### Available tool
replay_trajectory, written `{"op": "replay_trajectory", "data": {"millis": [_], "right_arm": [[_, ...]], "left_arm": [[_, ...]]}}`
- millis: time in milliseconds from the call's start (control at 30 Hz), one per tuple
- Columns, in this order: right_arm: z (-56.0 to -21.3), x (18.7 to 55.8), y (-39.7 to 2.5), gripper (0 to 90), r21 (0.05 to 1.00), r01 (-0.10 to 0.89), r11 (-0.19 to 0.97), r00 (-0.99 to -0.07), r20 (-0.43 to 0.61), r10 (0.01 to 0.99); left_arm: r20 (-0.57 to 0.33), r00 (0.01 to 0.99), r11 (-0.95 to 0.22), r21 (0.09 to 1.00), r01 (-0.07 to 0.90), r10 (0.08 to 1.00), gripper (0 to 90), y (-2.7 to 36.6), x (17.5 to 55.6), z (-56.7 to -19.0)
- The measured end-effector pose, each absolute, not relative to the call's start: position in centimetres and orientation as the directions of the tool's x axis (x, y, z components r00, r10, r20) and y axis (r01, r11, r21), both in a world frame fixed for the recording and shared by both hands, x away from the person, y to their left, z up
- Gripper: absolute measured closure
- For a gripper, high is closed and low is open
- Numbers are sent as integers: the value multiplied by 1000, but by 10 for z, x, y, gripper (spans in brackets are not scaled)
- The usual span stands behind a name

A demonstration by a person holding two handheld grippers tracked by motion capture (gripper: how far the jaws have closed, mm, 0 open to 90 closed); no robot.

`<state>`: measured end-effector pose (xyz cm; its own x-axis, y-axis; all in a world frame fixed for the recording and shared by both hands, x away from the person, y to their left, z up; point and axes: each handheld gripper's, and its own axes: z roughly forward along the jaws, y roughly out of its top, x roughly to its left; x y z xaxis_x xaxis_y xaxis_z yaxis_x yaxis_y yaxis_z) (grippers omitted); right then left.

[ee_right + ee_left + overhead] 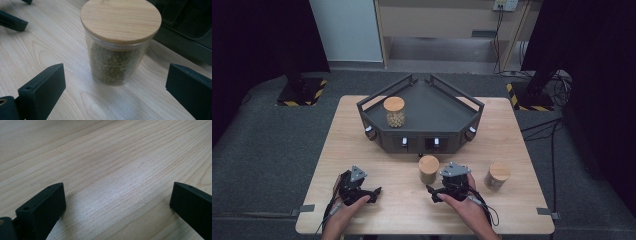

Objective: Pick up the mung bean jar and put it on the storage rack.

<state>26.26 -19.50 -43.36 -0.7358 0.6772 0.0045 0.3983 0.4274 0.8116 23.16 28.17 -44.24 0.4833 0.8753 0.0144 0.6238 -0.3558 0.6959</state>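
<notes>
High view: a wooden counter is carrying a dark angular tray toward its far edge, with a lidded jar of pale beans standing inside at the tray's left. Two more wood-lidded jars are standing near the front edge: a middle jar just beside the right tool, and a right-hand jar apart toward the right edge. The left tool is resting near the front-left corner.

Left gripper view: the left tool is lying released, jaws spread over bare counter.

Right gripper view: the right tool is released, jaws standing wide either side of the middle jar, not touching it
</notes>
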Motion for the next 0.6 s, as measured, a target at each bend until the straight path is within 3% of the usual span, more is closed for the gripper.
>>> {"op": "replay_trajectory", "data": {"millis": [600], "right_arm": [[-445, 268, -189, 35, 849, 395, 352, -714, 42, 699]], "left_arm": [[15, 481, -355, 696, 624, 876, 0, 281, 231, -442]]}}
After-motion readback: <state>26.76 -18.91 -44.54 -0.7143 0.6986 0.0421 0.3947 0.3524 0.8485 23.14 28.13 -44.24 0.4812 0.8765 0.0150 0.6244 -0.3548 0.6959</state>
